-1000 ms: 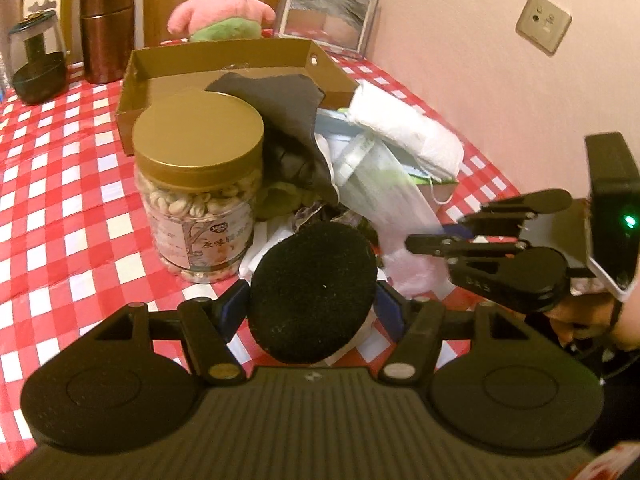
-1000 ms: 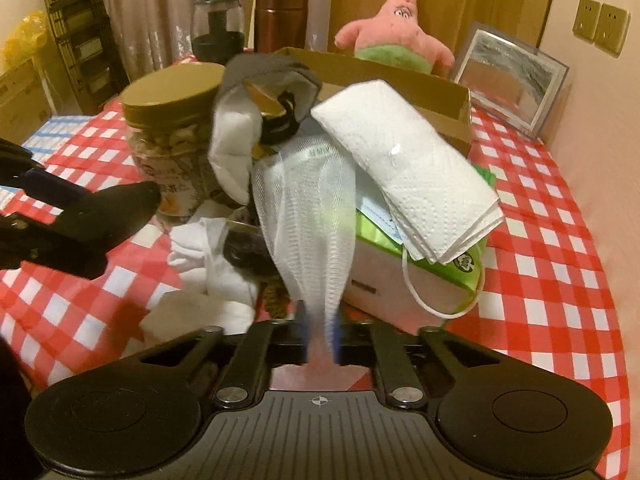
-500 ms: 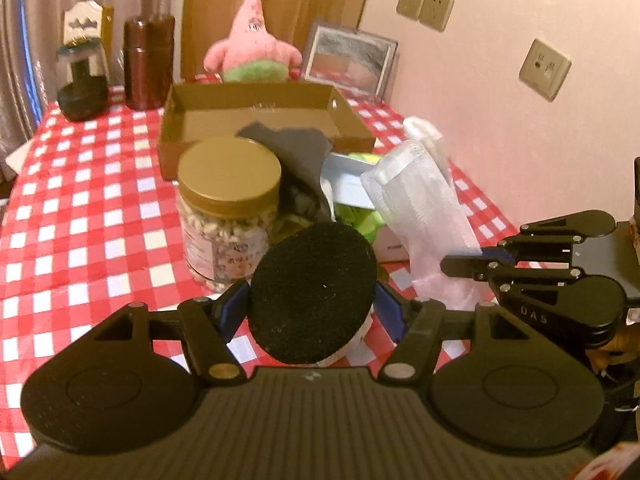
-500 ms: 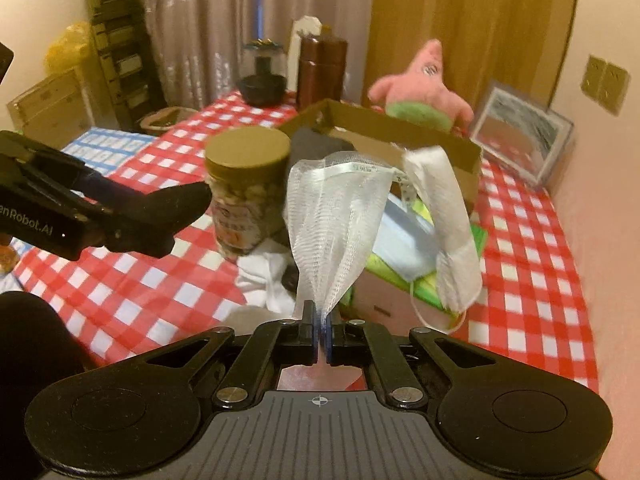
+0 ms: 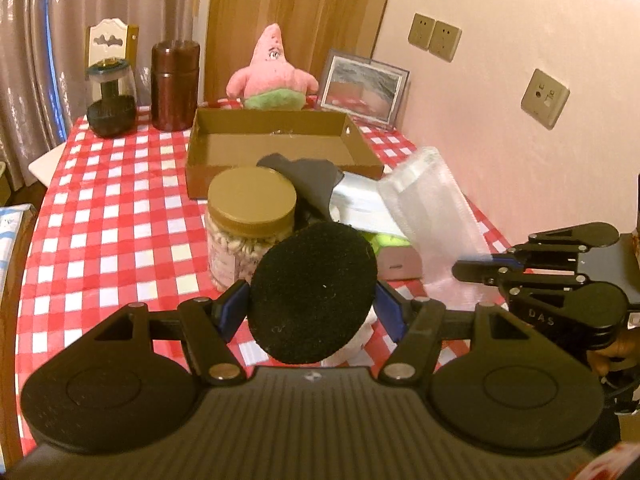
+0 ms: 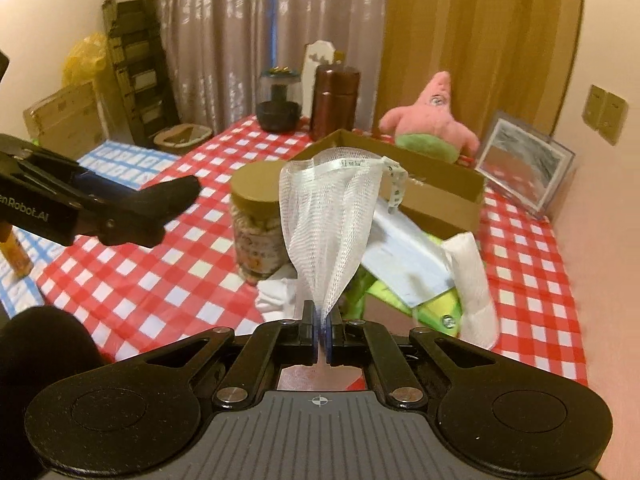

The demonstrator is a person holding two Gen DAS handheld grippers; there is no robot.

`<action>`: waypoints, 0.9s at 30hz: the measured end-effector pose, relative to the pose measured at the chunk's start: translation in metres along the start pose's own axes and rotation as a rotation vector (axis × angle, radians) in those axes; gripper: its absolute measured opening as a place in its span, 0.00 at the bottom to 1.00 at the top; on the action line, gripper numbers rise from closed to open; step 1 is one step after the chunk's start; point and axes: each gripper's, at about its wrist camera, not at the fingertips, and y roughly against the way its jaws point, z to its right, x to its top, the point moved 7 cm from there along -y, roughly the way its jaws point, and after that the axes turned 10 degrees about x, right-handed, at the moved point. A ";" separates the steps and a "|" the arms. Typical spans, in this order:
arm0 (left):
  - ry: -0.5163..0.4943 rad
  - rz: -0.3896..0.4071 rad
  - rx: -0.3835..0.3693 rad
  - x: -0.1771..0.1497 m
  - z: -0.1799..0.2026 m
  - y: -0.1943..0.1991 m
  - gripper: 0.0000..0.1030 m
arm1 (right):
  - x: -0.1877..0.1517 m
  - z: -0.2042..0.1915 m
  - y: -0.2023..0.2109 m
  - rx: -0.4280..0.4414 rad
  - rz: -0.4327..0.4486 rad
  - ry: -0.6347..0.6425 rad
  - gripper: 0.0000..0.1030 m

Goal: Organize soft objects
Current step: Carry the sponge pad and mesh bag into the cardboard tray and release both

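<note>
My left gripper (image 5: 312,304) is shut on a round black sponge pad (image 5: 314,292) and holds it above the table's near edge. My right gripper (image 6: 323,330) is shut on a white mesh bag (image 6: 330,216), which stands up from the jaws; the bag also shows in the left wrist view (image 5: 432,208). An open brown cardboard box (image 5: 280,140) sits farther back on the table. A heap of soft things lies in front of the box: a dark cloth (image 5: 312,176), white cloth (image 6: 276,296) and folded white tissue (image 6: 472,272).
A nut jar with a gold lid (image 5: 252,224) stands left of the heap. A green tissue pack (image 6: 420,280) lies under the heap. A pink starfish plush (image 5: 272,76), a picture frame (image 5: 362,88), a brown canister (image 5: 174,84) and a dark grinder (image 5: 110,98) stand at the back.
Both grippers have risen and pulled back from the heap. The mesh bag has been lifted off the heap. The folded tissue has slid down to the right.
</note>
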 end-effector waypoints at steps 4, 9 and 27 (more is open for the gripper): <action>-0.013 0.019 -0.006 0.013 0.005 -0.001 0.63 | 0.004 0.013 0.013 -0.026 0.019 -0.029 0.03; -0.021 0.036 -0.019 0.029 0.012 -0.006 0.63 | 0.002 0.036 0.024 -0.061 0.024 -0.072 0.03; -0.061 0.061 0.001 0.126 0.011 -0.074 0.63 | 0.058 0.126 0.009 -0.024 0.038 -0.214 0.04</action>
